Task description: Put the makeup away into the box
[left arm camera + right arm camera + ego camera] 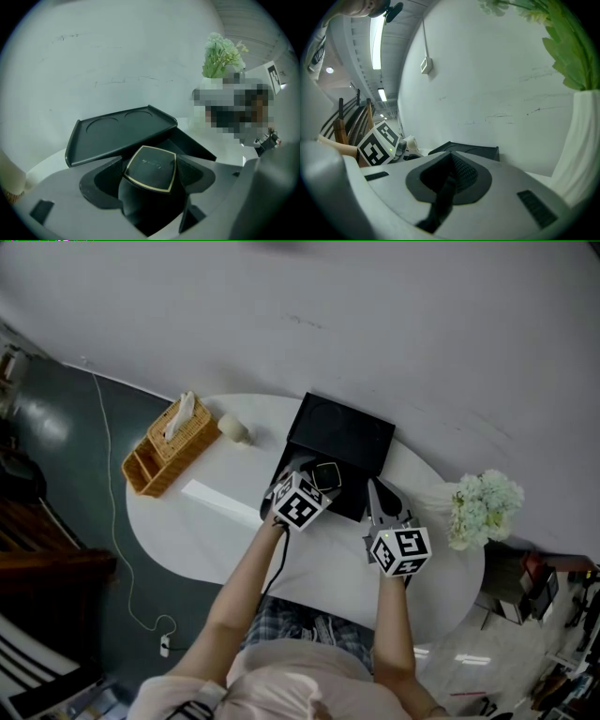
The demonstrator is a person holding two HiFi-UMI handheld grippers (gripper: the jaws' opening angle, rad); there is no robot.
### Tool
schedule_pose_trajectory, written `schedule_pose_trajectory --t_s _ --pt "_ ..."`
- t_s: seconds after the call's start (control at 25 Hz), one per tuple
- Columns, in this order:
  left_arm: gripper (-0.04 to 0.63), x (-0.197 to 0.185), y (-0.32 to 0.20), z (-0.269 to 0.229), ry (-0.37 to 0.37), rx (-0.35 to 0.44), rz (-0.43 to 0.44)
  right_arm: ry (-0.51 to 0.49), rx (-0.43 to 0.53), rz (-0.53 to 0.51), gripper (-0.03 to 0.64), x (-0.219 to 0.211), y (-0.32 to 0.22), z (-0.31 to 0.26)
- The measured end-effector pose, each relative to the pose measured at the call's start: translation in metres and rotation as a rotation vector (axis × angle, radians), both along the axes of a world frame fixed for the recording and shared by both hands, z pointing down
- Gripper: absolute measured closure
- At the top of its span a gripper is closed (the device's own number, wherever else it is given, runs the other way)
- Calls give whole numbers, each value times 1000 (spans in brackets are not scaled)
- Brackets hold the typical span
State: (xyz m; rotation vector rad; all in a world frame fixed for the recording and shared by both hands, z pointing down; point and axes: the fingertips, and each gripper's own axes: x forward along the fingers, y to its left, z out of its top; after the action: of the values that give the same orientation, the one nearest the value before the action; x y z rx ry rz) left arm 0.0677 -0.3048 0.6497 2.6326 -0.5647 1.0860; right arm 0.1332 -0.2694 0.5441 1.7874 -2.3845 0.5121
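Although two grippers are in view, only one has hold of anything: the left gripper (149,179) has its jaws closed partway on the single makeup compact (326,475), a black square case with a thin gold rim, pinched by its two opposite sides with its top face up. From the head view that compact sits over the near-left part of the one black box (354,498), though whether it touches the box's inside cannot be told. The box's lid (123,130) stands open on the far side, tilted back, with two round recesses showing in its inner face. The right gripper (449,174) is just right of the box's near corner, its jaws brought fully together with nothing between them, touching no object. On the white oval worktop (328,568) there is one wicker basket (161,457) well to the left of the box, with a white tissue sticking out of its box-shaped half, one small beige object (234,428) between the basket and the box's lid, and one flat white strip (214,500) lying to the left of the box's near end. One bunch of pale green and white flowers (485,505) in a white vase stands well to the right of the box, at the worktop's edge.
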Motion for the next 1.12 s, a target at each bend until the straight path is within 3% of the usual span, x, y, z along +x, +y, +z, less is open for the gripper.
schedule_pose_trajectory --t_s 0.28,0.6,0.92,1.12 --pt "221 -3 3 6 -49 9 23 -6 9 1 600 0 0 -5" --pt "193 -4 -6 -22 82 81 -52 -11 20 9 601 1 0 -8" --pt "193 -7 -4 -27 126 70 -70 -10 30 8 600 -3 2 -11" --pt "196 -14 -5 -52 203 92 -126 -3 35 10 600 -4 7 -15"
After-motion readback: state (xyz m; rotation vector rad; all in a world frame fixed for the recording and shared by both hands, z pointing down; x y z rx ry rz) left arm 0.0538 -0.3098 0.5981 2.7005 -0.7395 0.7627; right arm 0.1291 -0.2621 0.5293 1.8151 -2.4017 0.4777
